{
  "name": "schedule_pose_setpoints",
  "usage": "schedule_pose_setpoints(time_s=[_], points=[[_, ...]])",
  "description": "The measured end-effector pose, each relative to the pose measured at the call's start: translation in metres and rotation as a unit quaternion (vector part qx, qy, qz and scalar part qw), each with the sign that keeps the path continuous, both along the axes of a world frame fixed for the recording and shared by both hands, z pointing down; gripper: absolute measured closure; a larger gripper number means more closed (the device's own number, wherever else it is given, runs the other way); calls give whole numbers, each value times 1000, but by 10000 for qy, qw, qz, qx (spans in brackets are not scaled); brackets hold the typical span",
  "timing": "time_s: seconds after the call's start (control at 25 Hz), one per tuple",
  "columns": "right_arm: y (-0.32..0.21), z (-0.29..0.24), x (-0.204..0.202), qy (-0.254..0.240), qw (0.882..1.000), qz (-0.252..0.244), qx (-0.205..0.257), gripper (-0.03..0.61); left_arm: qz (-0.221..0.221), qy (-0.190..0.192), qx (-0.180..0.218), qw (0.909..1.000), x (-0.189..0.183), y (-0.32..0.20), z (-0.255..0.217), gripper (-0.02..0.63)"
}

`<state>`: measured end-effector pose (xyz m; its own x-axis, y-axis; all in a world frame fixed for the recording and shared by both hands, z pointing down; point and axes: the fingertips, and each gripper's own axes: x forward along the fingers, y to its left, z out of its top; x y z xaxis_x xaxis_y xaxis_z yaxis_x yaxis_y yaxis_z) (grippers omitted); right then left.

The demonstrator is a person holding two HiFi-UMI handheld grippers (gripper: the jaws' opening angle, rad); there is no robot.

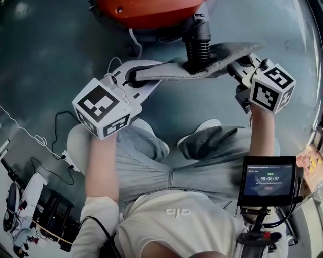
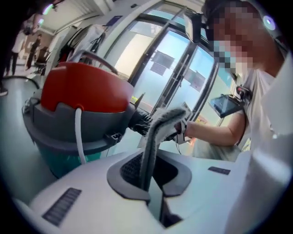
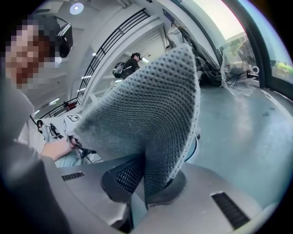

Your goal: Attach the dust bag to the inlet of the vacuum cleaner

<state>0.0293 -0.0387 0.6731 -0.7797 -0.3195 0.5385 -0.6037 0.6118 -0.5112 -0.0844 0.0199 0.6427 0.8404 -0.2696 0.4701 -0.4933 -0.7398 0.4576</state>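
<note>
Tools both closed on cloth: your left tool (image 2: 151,183) pinches one edge of the dust bag (image 1: 212,63), and your right tool (image 3: 146,183) pinches the opposite edge, pads tight on the fabric.

Position: the bag is stretched flat between them, above your knees. The black ribbed inlet (image 1: 198,48) meets it at mid-span. The vacuum cleaner (image 1: 146,10) sits at 12 o'clock of the inlet, the left tool at 8 o'clock, the right tool at 3 o'clock. Whether the bag's opening is already round the inlet or only lies against it cannot be read.

Risks, judged:
- Uneven pull. If one side tugs harder, the opening skews and seats crooked or rides off the ribs.
- Thin grip. Each tool holds only a fold of edge, so a hard stretch could slip the fabric out of the pads.
- Early release. If you let go before the collar is seated, the bag drops to the floor.
- White cable (image 1: 135,40) at 10 o'clock of the inlet could get caught under the bag.
</note>
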Motion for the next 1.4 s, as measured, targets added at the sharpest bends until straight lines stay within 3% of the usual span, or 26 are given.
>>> schedule_pose_setpoints(time_s=[0.08, 0.16, 0.36, 0.56, 0.68, 0.76, 0.88, 0.96, 1.04, 1.16, 1.28, 1.32, 1.4], points=[[9, -2, 3, -78, 9995, -290, -39, 558, 246, -206, 345, 9989, 0, 5, -6, 598], [17, -3, 3, -186, 9979, -611, -85, 558, 260, -224, 435, 9985, -3, 2, -12, 598], [25, -23, 12, -206, 9918, -1256, 139, 546, 19, 336, -146, 9993, -1, -3, -17, 598], [27, -49, 31, -127, 9852, -1550, 727, 534, 73, 360, -386, 9986, -4, -3, -17, 598], [32, -62, 25, -56, 9707, -1956, 1397, 534, 144, 438, -398, 9981, -1, -2, -18, 598], [35, -62, 21, -1, 9638, -2160, 1564, 539, 237, 261, -199, 9992, -2, -2, -17, 598], [27, -63, 24, -408, 9732, -1905, 1226, 557, 520, -154, 253, 9982, -6, 3, -13, 597], [15, -61, 27, -835, 9843, -1411, 655, 557, 697, -246, 586, 9955, -3, 4, -19, 597], [5, -57, 29, -1146, 9885, -973, 143, 557, 692, -165, 802, 9942, -1, 3, -28, 594], [0, -58, 27, -1325, 9881, -777, -115, 558, 761, 142, 1236, 9893, -1, 2, -48, 544], [-4, -62, 26, -1491, 9865, -671, -124, 558, 830, 37, 1163, 9897, 4, 2, -42, 542], [-5, -62, 28, -1422, 9876, -666, -43, 558, 781, 15, 1064, 9913, 6, 0, -40, 589], [-5, -61, 33, -1166, 9905, -715, 154, 558, 696, 82, 920, 9933, 5, -4, -41, 597]])
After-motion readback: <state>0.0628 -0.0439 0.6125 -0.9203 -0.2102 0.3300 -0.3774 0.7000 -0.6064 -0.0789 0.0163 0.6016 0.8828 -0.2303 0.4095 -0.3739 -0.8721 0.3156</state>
